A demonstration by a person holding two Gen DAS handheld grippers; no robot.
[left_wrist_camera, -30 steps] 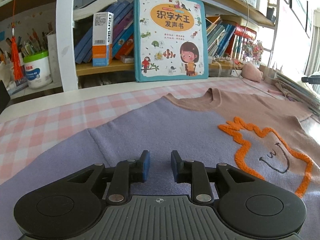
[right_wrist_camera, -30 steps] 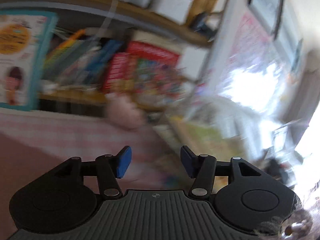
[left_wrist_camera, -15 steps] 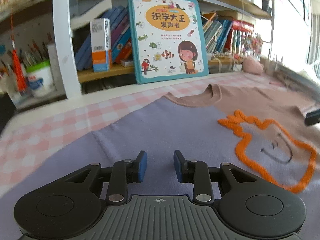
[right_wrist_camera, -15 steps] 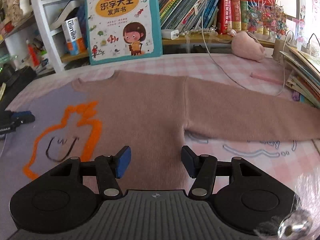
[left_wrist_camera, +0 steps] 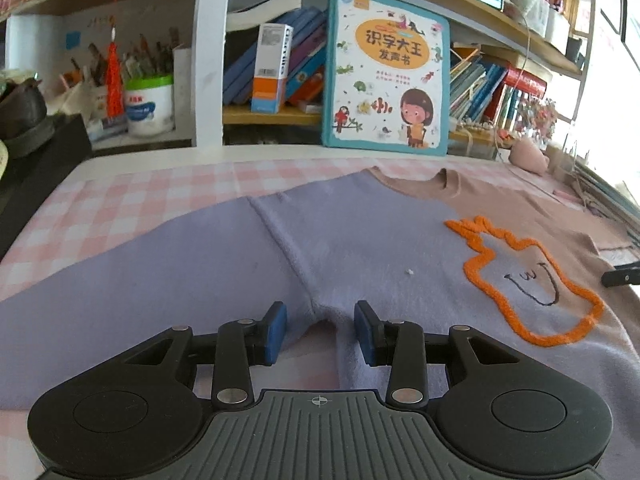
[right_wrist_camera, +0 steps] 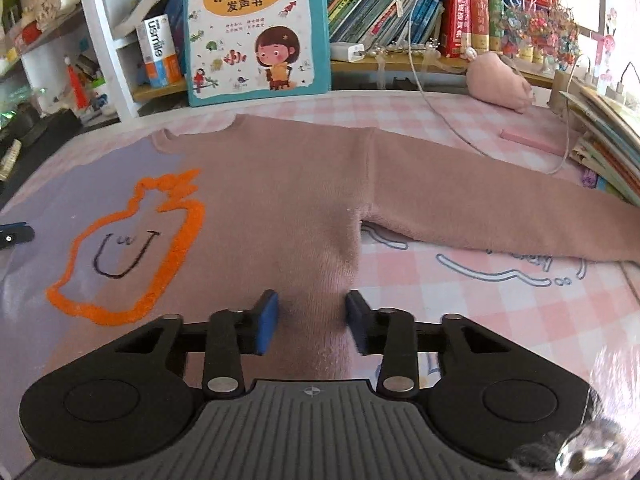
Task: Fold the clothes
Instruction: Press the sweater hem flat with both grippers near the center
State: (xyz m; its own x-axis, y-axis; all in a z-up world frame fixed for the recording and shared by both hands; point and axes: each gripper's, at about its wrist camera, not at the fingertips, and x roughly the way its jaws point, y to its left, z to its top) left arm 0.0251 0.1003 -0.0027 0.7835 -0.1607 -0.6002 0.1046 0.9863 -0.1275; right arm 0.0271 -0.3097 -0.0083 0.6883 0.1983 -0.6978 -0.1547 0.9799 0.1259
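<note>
A sweater lies flat, front up, on the pink checked tablecloth: its left half is lavender point(left_wrist_camera: 360, 240), its right half dusty pink point(right_wrist_camera: 288, 184), with an orange outlined figure point(right_wrist_camera: 132, 248) on the chest. My left gripper point(left_wrist_camera: 320, 330) is open, low over the lavender underarm where sleeve meets body. My right gripper point(right_wrist_camera: 312, 320) is open, its blue pads either side of the pink side edge below the right underarm. The pink sleeve point(right_wrist_camera: 500, 208) stretches out to the right. The other gripper's tip shows at the left edge of the right wrist view point(right_wrist_camera: 14, 234).
A bookshelf runs along the back with a large children's book point(left_wrist_camera: 386, 72) leaning on it, a white tub point(left_wrist_camera: 149, 106) of pens at left, a pink plush point(right_wrist_camera: 498, 82), a white cable point(right_wrist_camera: 452, 120), and a stack of books point(right_wrist_camera: 604, 140) at the table's right edge.
Both grippers have drawn back and lowered toward the sweater's underarms. The left jaws have opened wider. The right gripper swung from the shelf down to the sweater a second ago.
</note>
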